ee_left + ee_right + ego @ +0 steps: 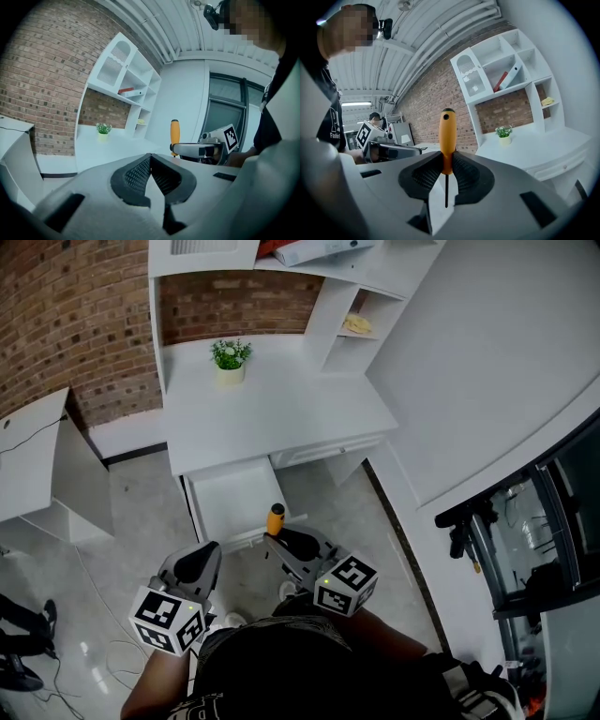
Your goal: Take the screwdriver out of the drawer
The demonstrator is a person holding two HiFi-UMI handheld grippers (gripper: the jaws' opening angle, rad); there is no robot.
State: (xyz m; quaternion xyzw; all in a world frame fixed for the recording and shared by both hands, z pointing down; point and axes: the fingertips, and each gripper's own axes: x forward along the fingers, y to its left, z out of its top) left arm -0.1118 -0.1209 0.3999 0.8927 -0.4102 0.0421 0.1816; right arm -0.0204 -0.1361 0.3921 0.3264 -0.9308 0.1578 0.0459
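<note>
Drawer [232, 498] is hanging open under the desk [272, 413], the only one pulled out. Its inside is showing plain white, as far as the head view resolves it. One screwdriver [275, 518] is riding outside the drawer, just above its front edge, upright with the orange handle on top. The right gripper [284, 542] is clamping it. In the right gripper view the jaws are pressing on the lower end of the handle and the dark shaft is running down between them. The left gripper [199, 561] is hovering beside the right one, apart from it, off the drawer's front left corner. In its own view its jaws are pressing together with nothing between them. That makes two grippers, one loaded. One plant [230, 357] is standing in its pot toward the back of the desk, and the rest of the desktop is lying bare. In the shelf unit [323, 310] one compartment is holding a yellow object [356, 324], too small to name. Another is holding two binders [506, 77], one red and one white, both leaning. The floor [141, 512] is lying open between the drawer's left side and a second white table [37, 465]. On the right, the drawer's side is sitting close to the desk's end panel.
</note>
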